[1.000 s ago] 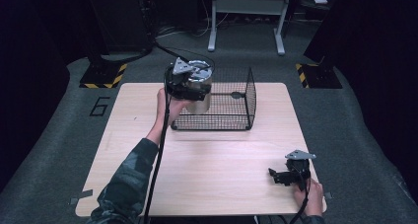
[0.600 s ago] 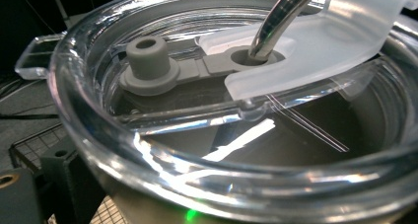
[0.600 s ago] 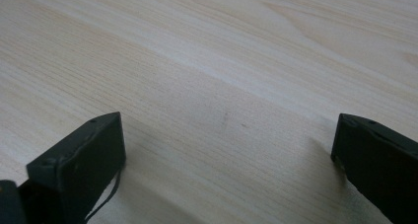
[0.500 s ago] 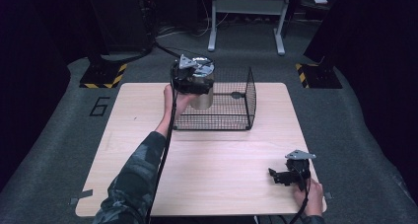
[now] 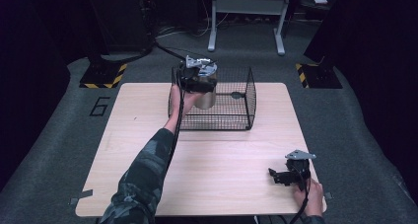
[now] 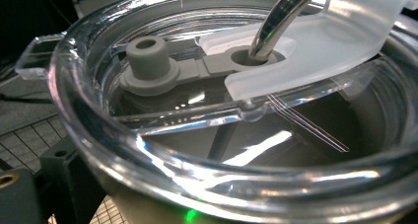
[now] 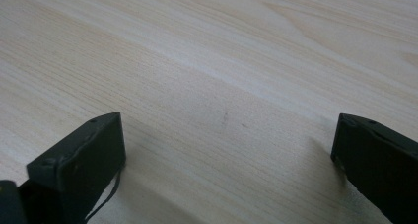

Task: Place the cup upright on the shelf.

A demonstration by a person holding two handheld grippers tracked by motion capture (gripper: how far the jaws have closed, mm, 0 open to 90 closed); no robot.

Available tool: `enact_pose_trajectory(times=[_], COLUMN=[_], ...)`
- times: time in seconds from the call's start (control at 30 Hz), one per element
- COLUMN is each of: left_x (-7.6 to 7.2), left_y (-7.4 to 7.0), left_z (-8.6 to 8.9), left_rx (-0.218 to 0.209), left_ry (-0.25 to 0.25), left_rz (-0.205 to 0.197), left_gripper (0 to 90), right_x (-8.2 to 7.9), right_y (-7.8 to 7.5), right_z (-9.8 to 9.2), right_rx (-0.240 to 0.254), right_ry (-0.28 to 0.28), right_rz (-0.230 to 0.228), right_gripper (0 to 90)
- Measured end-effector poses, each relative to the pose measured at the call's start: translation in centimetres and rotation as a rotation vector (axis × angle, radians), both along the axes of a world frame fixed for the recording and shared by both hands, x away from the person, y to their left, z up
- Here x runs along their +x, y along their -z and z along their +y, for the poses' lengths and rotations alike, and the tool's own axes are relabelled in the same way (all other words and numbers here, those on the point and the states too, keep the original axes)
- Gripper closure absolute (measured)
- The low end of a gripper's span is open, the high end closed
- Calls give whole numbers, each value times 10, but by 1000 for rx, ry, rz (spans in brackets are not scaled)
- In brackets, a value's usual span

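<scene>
A dark room with grey carpet surrounds a pale wooden table [image 5: 148,135] that fills the middle of the high view, with hazard-striped feet of stands at the upper left and upper right. At the upper centre of the frame a black wire basket [image 5: 231,110] stands on the far part of the table, and at its left end the left gripper [image 5: 194,81] holds a steel tumbler [image 5: 206,96] — the cup hangs upright over the basket's left part, whether inside the wire wall or just above it I cannot tell. A camouflage sleeve [image 5: 143,179] runs from the bottom of the frame up to that hand. The left gripper view is taken up close by the tumbler's clear plastic lid [image 6: 148,150], with a grey rubber plug [image 6: 148,61] at the upper left, a metal straw [image 6: 281,17] passing through a hole at the upper centre, and a frosted flap [image 6: 335,41] at the upper right; one black jaw shows at the lower left pressed beside the cup, so the tongs appear closed on it. At the lower right of the high view the right gripper [image 5: 286,177] rests on the table near its front edge — in the right gripper view its two black jaws stand wide apart over bare wood grain, holding nothing.
</scene>
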State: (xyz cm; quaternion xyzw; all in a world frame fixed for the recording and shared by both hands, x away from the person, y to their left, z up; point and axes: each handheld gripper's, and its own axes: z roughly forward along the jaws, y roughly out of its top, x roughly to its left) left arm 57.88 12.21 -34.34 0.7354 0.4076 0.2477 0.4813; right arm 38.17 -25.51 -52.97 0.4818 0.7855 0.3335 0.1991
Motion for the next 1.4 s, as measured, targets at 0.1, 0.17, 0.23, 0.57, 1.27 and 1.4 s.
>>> enact_pose_trajectory(times=[0.1, 0.17, 0.23, 0.57, 1.27, 1.4], left_x=[5, 7, 9, 18, 37, 40], left_y=[4, 6, 9, 20, 45, 48], left_z=[-1, -2, -3, -11, -32, -34], left_rx=[-3, 22, 18, 31, 103, 108], left_ry=[-14, -17, -22, -36, -23, -23], left_rz=[11, 15, 19, 49, 136, 161], left_gripper=[41, 41, 41, 41, 40, 40], right_x=[0, 0, 0, 0, 0, 0], right_y=[0, 0, 0, 0, 0, 0], right_z=[0, 0, 0, 0, 0, 0], right_rx=[0, -1, -1, -1, 0, 0], right_ry=[0, -1, 0, 3, 0, 1], right_rz=[-1, 0, 0, -5, 1, -1], right_gripper=[0, 0, 0, 0, 0, 0])
